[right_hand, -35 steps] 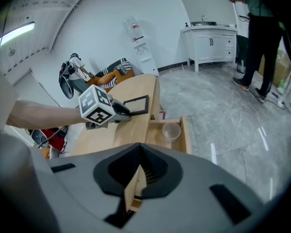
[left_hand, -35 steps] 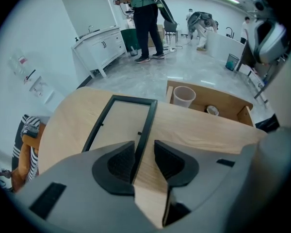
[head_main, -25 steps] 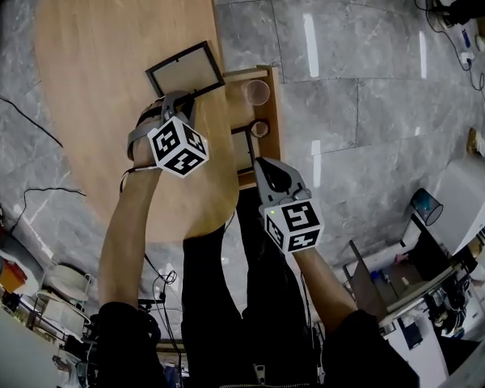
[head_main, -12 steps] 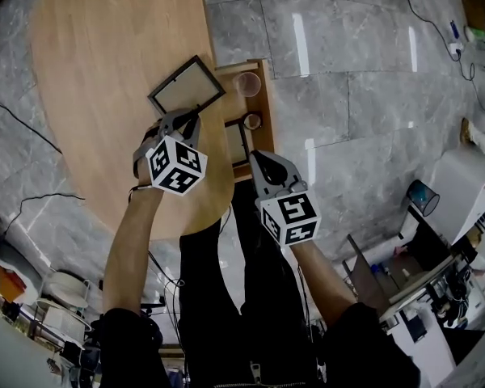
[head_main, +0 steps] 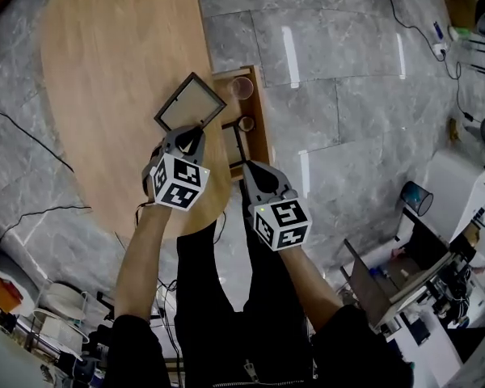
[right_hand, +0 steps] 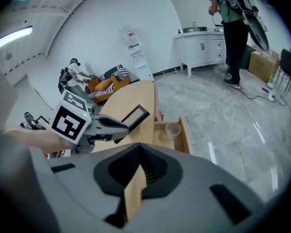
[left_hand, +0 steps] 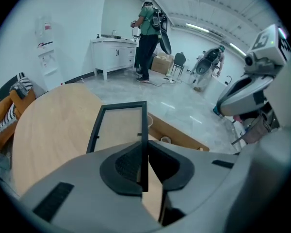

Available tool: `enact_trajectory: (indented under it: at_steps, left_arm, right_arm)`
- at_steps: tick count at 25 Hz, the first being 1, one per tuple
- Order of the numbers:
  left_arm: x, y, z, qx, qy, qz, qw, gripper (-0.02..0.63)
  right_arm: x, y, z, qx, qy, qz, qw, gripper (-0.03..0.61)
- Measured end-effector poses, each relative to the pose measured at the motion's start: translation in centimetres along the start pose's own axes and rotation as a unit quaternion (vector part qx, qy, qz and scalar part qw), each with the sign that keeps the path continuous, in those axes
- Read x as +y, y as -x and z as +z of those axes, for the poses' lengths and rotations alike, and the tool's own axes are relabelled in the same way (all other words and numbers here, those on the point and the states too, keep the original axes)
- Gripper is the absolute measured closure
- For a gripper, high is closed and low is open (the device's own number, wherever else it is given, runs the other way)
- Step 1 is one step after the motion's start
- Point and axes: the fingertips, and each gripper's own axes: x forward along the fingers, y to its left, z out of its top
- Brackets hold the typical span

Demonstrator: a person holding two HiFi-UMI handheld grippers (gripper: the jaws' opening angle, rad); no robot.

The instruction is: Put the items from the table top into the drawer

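Observation:
A black picture frame [head_main: 190, 102] hangs tilted above the round wooden table's [head_main: 105, 71] right edge, its far corner over the open wooden drawer [head_main: 261, 128]. My left gripper [head_main: 186, 136] is shut on the frame's near edge; in the left gripper view the black bar [left_hand: 119, 125] runs between the pads. My right gripper [head_main: 255, 172] sits at the drawer's near end, where a wooden panel [right_hand: 134, 191] stands edge-on between its jaws. Inside the drawer stand a clear cup [head_main: 242, 88] and a small round thing [head_main: 246, 124].
The floor is grey marble tile [head_main: 339, 71], with cables [head_main: 32, 136] left of the table. Cluttered shelves and boxes [head_main: 420, 273] stand at the lower right. A person [left_hand: 148, 38] stands at a white cabinet far across the room.
The left gripper has lifted the frame off the table, turned it and carried it towards the drawer. The right gripper has stayed at the drawer's near end.

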Motion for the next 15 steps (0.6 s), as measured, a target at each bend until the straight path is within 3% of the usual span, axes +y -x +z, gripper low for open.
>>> enact_trajectory:
  at_steps: [5,15]
  left_arm:
    - [-2.8,0.5,1.7,-0.033,0.049,0.001,0.9983,0.563]
    - [-12.5,-1.6,3.2,-0.059,0.104,-0.008,0.9928,0.563]
  right_arm:
    - [-1.0,0.4,0.1,0.007,0.01,0.011,1.0,0.569]
    - [-6.9,3.4,-1.0,0.03,0.038,0.007,0.999,0.569]
